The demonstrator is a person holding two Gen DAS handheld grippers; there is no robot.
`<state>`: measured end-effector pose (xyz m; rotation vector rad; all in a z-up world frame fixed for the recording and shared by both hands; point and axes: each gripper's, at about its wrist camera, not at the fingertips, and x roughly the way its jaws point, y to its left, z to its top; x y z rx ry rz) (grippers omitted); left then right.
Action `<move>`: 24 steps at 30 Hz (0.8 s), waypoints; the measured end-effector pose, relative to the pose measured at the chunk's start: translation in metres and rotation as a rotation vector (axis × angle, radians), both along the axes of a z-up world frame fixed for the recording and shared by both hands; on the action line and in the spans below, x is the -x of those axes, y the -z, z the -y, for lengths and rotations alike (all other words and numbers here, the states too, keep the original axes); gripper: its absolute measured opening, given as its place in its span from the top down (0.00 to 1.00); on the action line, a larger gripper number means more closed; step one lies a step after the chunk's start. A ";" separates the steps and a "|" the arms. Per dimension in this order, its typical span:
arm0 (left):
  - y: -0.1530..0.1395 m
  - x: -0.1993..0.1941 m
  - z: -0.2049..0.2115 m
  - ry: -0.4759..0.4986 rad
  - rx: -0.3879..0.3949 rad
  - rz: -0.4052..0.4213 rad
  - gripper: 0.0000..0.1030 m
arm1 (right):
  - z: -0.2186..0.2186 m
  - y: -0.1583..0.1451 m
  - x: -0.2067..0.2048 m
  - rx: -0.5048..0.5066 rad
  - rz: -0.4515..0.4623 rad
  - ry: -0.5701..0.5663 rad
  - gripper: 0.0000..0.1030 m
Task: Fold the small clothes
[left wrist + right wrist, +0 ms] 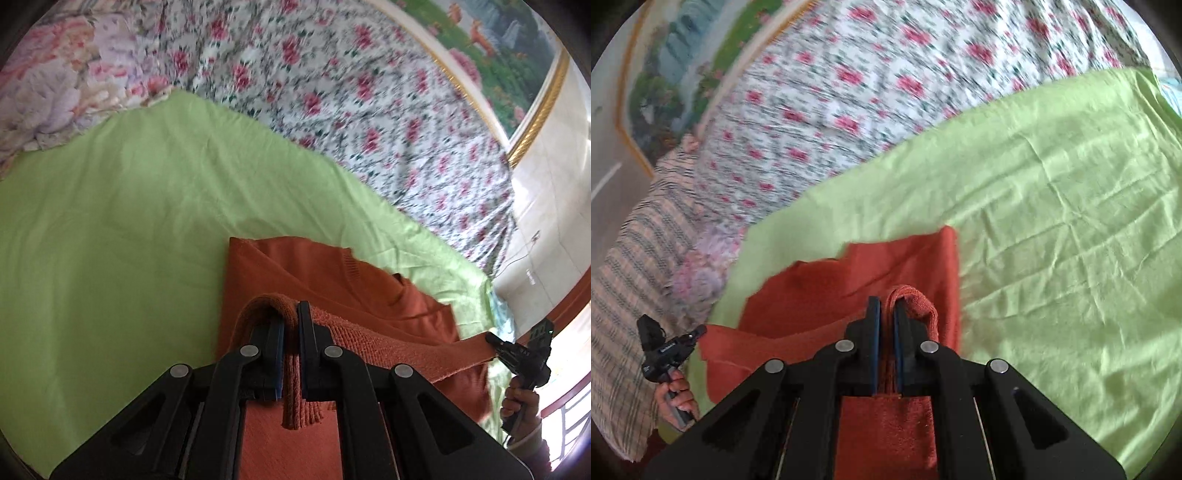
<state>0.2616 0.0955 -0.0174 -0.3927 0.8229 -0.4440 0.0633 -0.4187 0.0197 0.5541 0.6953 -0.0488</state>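
Observation:
A rust-orange knitted garment (332,288) hangs stretched between my two grippers above a light green sheet (110,221). My left gripper (291,314) is shut on one ribbed corner of the garment, with fabric bunched over its fingertips. My right gripper (887,310) is shut on the other corner of the same garment (831,295). The right gripper also shows at the right edge of the left wrist view (496,341). The left gripper shows at the left edge of the right wrist view (698,332). The garment's lower part drapes down toward the sheet.
The green sheet (1052,221) lies on a bed with a floral cover (351,92). A floral pillow (55,81) and a striped pillow (635,258) lie at one end. A gold-framed picture (517,55) hangs on the wall beyond.

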 end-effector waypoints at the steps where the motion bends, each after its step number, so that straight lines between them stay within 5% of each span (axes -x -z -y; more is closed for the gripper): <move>1: 0.007 -0.011 0.003 -0.001 -0.009 -0.012 0.96 | 0.003 0.005 -0.006 0.004 -0.018 0.009 0.93; 8: 0.043 -0.045 0.017 0.009 -0.062 -0.116 0.92 | 0.010 0.030 -0.041 0.035 -0.112 0.045 0.92; 12: 0.035 -0.013 0.020 0.060 -0.040 -0.099 0.58 | 0.006 0.032 -0.040 0.061 -0.178 0.091 0.88; 16: 0.025 0.042 0.037 0.162 -0.019 -0.053 0.49 | -0.027 0.002 -0.007 0.156 -0.074 0.096 0.84; 20: 0.032 0.069 0.075 0.291 -0.047 -0.066 0.49 | -0.084 0.000 0.002 0.137 -0.024 -0.132 0.84; 24: 0.044 0.053 0.100 0.314 -0.160 -0.091 0.55 | -0.141 0.028 -0.017 0.143 -0.129 -0.412 0.84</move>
